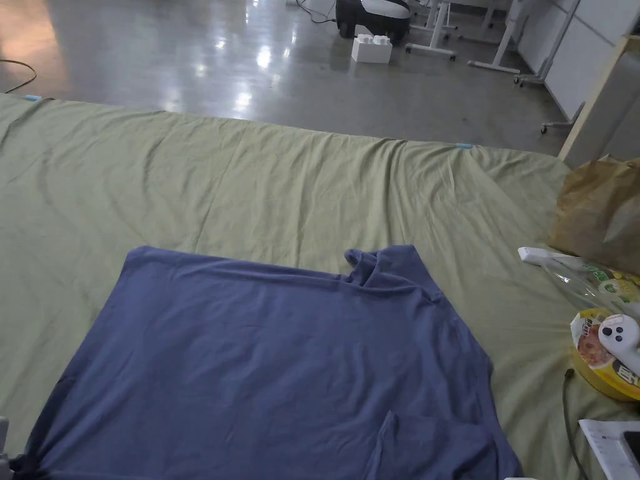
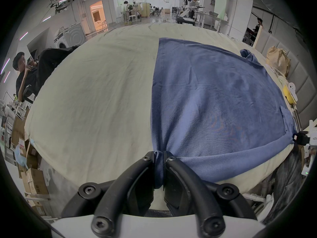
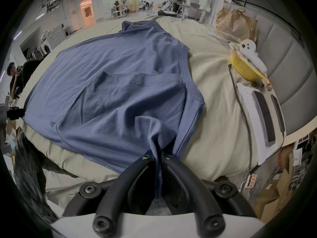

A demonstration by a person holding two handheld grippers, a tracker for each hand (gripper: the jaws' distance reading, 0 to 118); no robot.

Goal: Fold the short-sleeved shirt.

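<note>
The left gripper [image 2: 159, 157] clamps both jaws on a bunched near corner of the blue short-sleeved shirt [image 2: 214, 104]; the right gripper [image 3: 158, 155] pinches the shirt's other near corner likewise. The shirt lies spread across the green bedsheet [image 1: 281, 181], one sleeve folded inward. At three o'clock in the head view sit a yellow bowl [image 1: 603, 375] and a brown paper bag [image 1: 600, 212].

The blue short-sleeved shirt [image 1: 269, 350] lies mostly flat on the green sheet, 1 sleeve folded inward at 5 o'clock, the other apparently bunched at 1 o'clock.
</note>
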